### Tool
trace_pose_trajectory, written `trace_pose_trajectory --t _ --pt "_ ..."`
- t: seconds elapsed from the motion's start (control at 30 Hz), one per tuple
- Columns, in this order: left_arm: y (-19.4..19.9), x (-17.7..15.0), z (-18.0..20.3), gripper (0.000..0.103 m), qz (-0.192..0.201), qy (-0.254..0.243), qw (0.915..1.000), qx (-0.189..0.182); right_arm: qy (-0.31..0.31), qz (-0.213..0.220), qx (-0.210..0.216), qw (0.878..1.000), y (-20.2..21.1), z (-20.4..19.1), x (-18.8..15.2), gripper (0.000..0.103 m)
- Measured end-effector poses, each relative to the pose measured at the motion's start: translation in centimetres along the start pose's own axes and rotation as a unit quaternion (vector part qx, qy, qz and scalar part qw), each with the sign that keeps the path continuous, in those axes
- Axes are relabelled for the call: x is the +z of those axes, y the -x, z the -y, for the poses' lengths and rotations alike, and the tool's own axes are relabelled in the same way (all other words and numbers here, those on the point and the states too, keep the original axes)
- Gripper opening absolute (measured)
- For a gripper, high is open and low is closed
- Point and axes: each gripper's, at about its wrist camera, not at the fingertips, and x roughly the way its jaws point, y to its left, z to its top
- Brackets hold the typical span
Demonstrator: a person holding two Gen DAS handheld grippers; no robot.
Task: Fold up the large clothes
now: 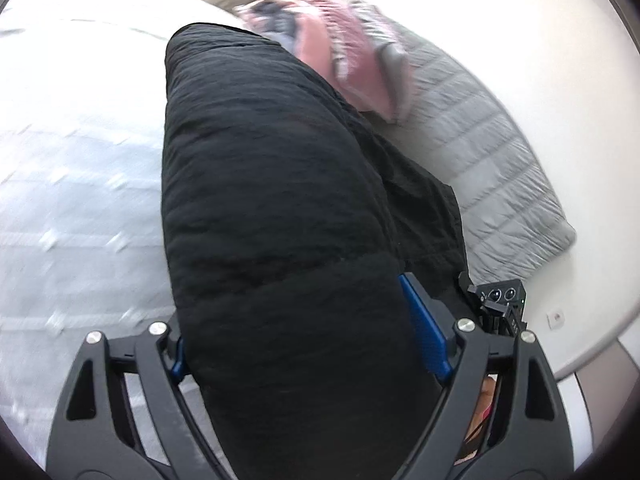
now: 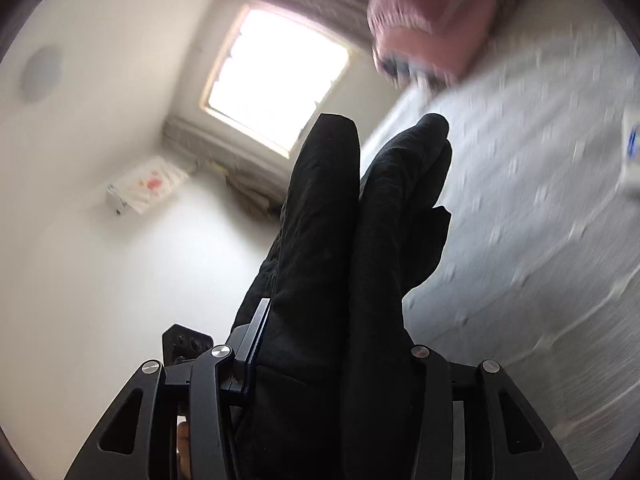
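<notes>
A bulky black padded garment (image 1: pixel 272 160) fills the left wrist view and runs from between the jaws out across the bed. My left gripper (image 1: pixel 296 320) is shut on it with the jaws standing wide. The thick bundle presses against the blue right pad (image 1: pixel 424 332) and covers most of the left one. In the right wrist view the same black garment (image 2: pixel 328 208) stands up in two folded lobes. My right gripper (image 2: pixel 336 320) is shut on it; its left finger (image 2: pixel 260 320) lies flat against the cloth, and the right fingertip is hidden behind the cloth.
A white textured bedspread (image 1: pixel 72 168) (image 2: pixel 540 200) covers the bed. A grey quilted garment (image 1: pixel 480 152) and a pink striped one (image 1: pixel 344 40) lie beyond the black one. A black housing with two lenses (image 1: pixel 502 300) sits close by on the right. A bright window (image 2: pixel 276 80) and white walls lie ahead.
</notes>
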Motion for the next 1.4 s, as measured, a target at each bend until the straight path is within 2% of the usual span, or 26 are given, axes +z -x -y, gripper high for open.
trace_pose_trajectory --t 0.03,0.07,0.1,0.17,0.23,0.3,0.33,0.4,0.47,0.63,0.67,0.9,0.97,1.0,1.13,1.2,1.27,1.4 --pt "-0.8 0.5 0.5 0.086 -0.003 -0.012 0.9999 -0.007 -0.005 0.015 -0.01 1.0 0.6 0.2 0.3 0.047" --pt "-1.6 0.9 0.7 0.087 -0.009 -0.02 0.9997 -0.007 -0.015 0.027 -0.026 0.999 1.2 0.9 0.6 0.053" --pt "-2.7 1.3 0.8 0.09 -0.02 -0.03 0.9993 0.004 -0.03 0.039 -0.051 0.997 1.6 1.9 0.8 0.055" --pt "-5.6 1.7 -0.2 0.093 -0.052 -0.037 0.9962 0.059 -0.048 0.057 -0.117 0.99 2.4 4.1 0.5 0.068" --pt "-7.2 1.3 -1.6 0.093 -0.07 -0.036 0.9898 0.119 -0.069 0.055 -0.173 0.981 3.1 6.2 0.4 0.071" --pt "-7.3 0.7 -2.3 0.095 -0.067 -0.044 0.9857 0.148 -0.091 0.054 -0.198 0.974 4.0 7.6 0.2 0.071" --pt "-6.8 0.4 -2.6 0.097 -0.06 -0.042 0.9867 0.145 -0.09 0.056 -0.203 0.973 4.4 7.6 0.3 0.071" --pt "-5.7 -0.1 -2.8 0.098 -0.049 -0.032 0.9852 0.161 -0.069 0.065 -0.227 0.969 5.1 6.6 0.4 0.073" --pt "-4.5 -0.7 -2.4 0.101 -0.044 -0.037 0.9817 0.181 -0.052 0.069 -0.244 0.966 5.1 5.7 0.5 0.083" --pt "-1.8 -2.9 0.1 0.102 -0.04 -0.062 0.9734 0.217 0.007 0.049 -0.311 0.949 4.9 1.6 0.0 0.084" --pt "-1.2 -3.5 0.5 0.102 -0.04 -0.064 0.9722 0.222 0.016 0.045 -0.317 0.947 5.7 0.9 -0.2 0.084" --pt "3.1 -7.7 2.7 0.102 -0.028 -0.052 0.9652 0.255 0.072 0.002 -0.366 0.928 4.3 -4.6 -3.6 0.087" --pt "4.3 -9.0 2.9 0.102 -0.025 -0.041 0.965 0.258 0.091 -0.016 -0.381 0.92 3.9 -6.2 -5.2 0.1" --pt "4.7 -9.5 3.1 0.102 -0.023 -0.039 0.9637 0.263 0.1 -0.021 -0.388 0.916 3.8 -6.9 -6.0 0.103" --pt "4.7 -11.5 3.9 0.102 -0.038 -0.037 0.9511 0.304 0.123 -0.055 -0.418 0.898 3.5 -8.8 -9.6 0.103" --pt "4.1 -12.6 4.1 0.102 -0.048 -0.033 0.9512 0.303 0.135 -0.063 -0.436 0.887 3.2 -8.9 -11.0 0.103" --pt "3.7 -13.8 4.3 0.102 -0.05 -0.04 0.9513 0.302 0.146 -0.074 -0.463 0.871 3.0 -9.1 -12.8 0.103" --pt "2.9 -15.6 5.2 0.102 -0.059 -0.065 0.9423 0.323 0.143 -0.076 -0.483 0.86 3.2 -8.7 -15.0 0.103"
